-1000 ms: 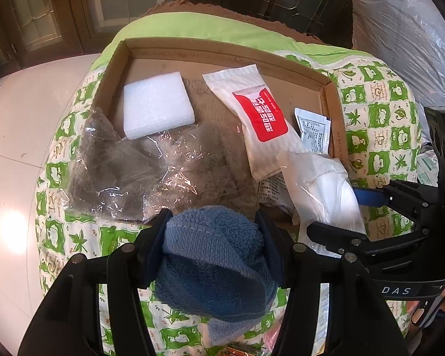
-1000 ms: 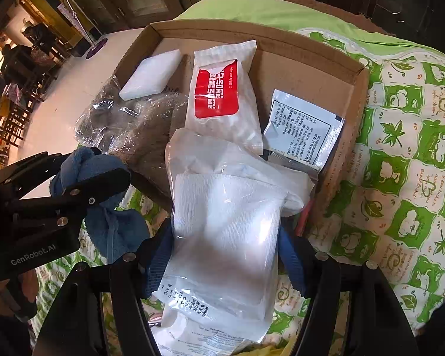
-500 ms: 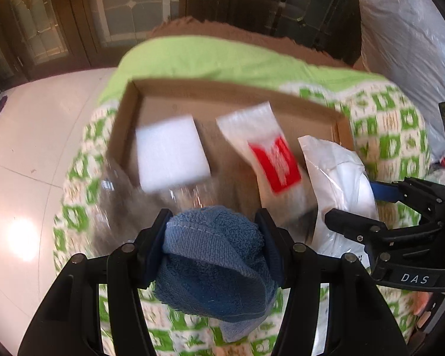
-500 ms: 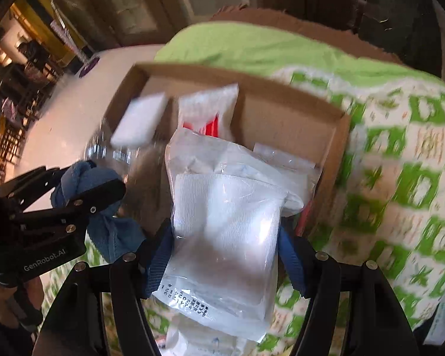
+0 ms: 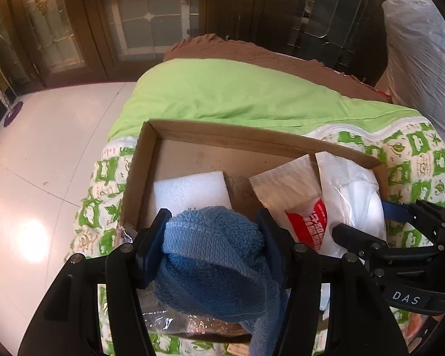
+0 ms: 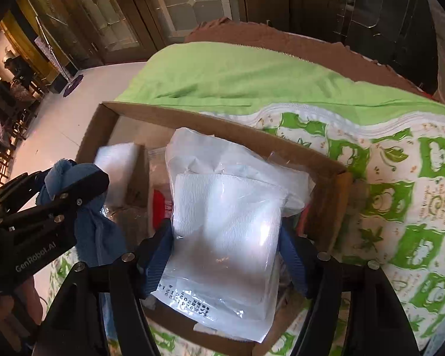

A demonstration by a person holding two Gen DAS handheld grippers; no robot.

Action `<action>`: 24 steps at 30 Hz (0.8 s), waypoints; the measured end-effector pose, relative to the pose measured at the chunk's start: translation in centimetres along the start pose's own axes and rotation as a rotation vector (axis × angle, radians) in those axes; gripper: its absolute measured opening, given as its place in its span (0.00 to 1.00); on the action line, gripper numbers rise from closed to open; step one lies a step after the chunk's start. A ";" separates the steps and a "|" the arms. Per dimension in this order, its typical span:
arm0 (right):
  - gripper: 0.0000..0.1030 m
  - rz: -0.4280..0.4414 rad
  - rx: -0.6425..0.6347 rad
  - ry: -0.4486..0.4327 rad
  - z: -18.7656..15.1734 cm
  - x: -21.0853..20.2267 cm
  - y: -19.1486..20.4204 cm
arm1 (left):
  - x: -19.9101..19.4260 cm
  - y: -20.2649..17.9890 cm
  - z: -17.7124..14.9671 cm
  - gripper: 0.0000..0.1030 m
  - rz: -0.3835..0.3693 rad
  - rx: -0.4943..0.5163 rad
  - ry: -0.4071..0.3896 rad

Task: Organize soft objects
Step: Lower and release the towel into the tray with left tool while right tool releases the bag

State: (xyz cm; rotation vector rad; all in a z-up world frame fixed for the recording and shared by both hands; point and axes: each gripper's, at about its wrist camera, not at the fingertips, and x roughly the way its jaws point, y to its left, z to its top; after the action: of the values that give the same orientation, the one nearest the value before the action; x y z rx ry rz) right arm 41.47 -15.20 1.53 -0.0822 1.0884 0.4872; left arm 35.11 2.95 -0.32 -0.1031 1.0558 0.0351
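the shallow brown cardboard box (image 5: 146,160) is lying on the green-and-white patterned quilt (image 6: 400,195) of the bed, already holding a white foam block (image 5: 190,190) and a red-labelled white sachet (image 5: 296,195). the right tongs (image 6: 225,249) are carrying a clear-wrapped white gauze pack (image 6: 225,207) over the box, jaws easing apart but pads touching it. the left tongs (image 5: 212,237), likewise easing apart, are gripping a bunched blue terry towel (image 5: 213,255). i'd release each low over bare cardboard.

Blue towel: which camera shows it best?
Left wrist view: the towel fills the centre, bunched between the left gripper's opening jaws. Right wrist view shows only part of it, behind that gripper's finger.
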 end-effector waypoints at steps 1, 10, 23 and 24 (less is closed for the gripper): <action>0.73 0.005 0.008 -0.001 -0.1 0.2 -0.1 | 0.2 0.0 -0.1 0.58 -0.003 -0.006 0.001; 0.92 0.038 0.027 -0.089 -0.4 -2.1 -1.0 | -2.3 1.4 0.3 0.72 0.005 -0.059 -0.067; 0.97 0.113 0.094 -0.081 -9.1 -6.7 -3.6 | -7.2 4.5 -10.0 0.72 -0.047 -0.104 -0.046; 0.97 0.119 0.102 -0.076 -9.9 -6.8 -3.9 | -7.2 4.6 -11.3 0.72 -0.066 -0.117 -0.025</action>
State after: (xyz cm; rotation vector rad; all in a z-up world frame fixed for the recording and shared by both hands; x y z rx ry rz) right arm 32.35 -23.93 2.12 0.0904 1.0456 0.5368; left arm 21.43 6.55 0.09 -0.2424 1.0244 0.0384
